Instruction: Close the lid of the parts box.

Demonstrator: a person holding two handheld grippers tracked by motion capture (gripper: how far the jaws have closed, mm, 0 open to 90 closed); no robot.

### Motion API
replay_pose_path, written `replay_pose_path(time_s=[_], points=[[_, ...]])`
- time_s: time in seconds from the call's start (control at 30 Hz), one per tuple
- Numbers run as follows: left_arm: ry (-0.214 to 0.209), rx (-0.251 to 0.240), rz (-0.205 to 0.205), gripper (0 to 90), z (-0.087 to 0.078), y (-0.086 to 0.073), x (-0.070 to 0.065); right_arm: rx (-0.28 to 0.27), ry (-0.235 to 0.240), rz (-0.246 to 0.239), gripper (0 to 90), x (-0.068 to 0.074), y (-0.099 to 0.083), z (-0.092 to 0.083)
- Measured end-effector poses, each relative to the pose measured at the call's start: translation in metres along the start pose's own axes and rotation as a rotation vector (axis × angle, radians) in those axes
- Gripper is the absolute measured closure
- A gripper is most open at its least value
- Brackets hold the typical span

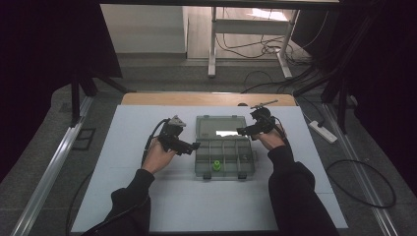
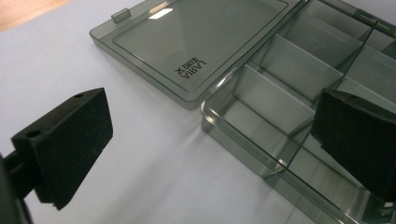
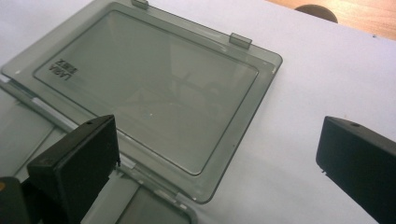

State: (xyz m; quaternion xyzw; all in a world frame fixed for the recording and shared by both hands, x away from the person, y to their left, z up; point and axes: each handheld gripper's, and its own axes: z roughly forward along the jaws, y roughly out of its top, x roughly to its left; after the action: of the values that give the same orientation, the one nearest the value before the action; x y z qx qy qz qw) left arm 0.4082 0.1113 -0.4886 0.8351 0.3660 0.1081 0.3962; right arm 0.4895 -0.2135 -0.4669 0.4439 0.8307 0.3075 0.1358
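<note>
The clear compartment box [image 1: 224,156] lies open at the table's [image 1: 147,196] centre, its lid [image 1: 220,126] flat on the far side. The high view shows a green piece [image 1: 216,165] in a near compartment. The left gripper view shows dividers [image 2: 299,65] and lid lettering [image 2: 190,68]. The left gripper [image 1: 193,146] hangs at the box's left edge, jaws wide apart, holding nothing. The right gripper [image 1: 242,131] hovers at the lid's right corner, equally spread. Both forearms angle inward.

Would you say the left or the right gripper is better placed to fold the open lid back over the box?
Probably the right gripper: its open jaws straddle the lid's corner, while the left gripper sits at the box.
</note>
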Motion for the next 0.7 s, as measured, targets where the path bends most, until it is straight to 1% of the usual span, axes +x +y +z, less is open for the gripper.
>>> replay_pose_path(time_s=[0.13,0.3,0.47,0.5,0.67,0.7], points=[[0.001,-0.004,0.004,0.0,0.003,0.004,-0.001,0.014,-0.009,0.004,0.0,-0.002,0.003,0.006],[-0.006,-0.004,0.007,0.0,0.008,0.007,-0.001,0.013,-0.016,0.01,0.0,-0.004,0.004,0.012],[-0.017,-0.006,0.001,0.0,0.017,0.007,0.001,0.039,-0.026,0.016,0.0,-0.007,0.004,0.019],[-0.018,-0.006,0.0,0.0,0.019,0.007,0.001,0.047,-0.03,0.011,0.0,-0.007,0.004,0.021],[-0.019,0.006,0.009,0.0,0.025,0.006,0.002,0.073,-0.041,0.002,0.0,-0.008,0.004,0.026],[-0.02,0.006,0.008,0.0,0.026,0.006,0.002,0.071,-0.036,0.003,0.0,-0.009,0.004,0.027]])
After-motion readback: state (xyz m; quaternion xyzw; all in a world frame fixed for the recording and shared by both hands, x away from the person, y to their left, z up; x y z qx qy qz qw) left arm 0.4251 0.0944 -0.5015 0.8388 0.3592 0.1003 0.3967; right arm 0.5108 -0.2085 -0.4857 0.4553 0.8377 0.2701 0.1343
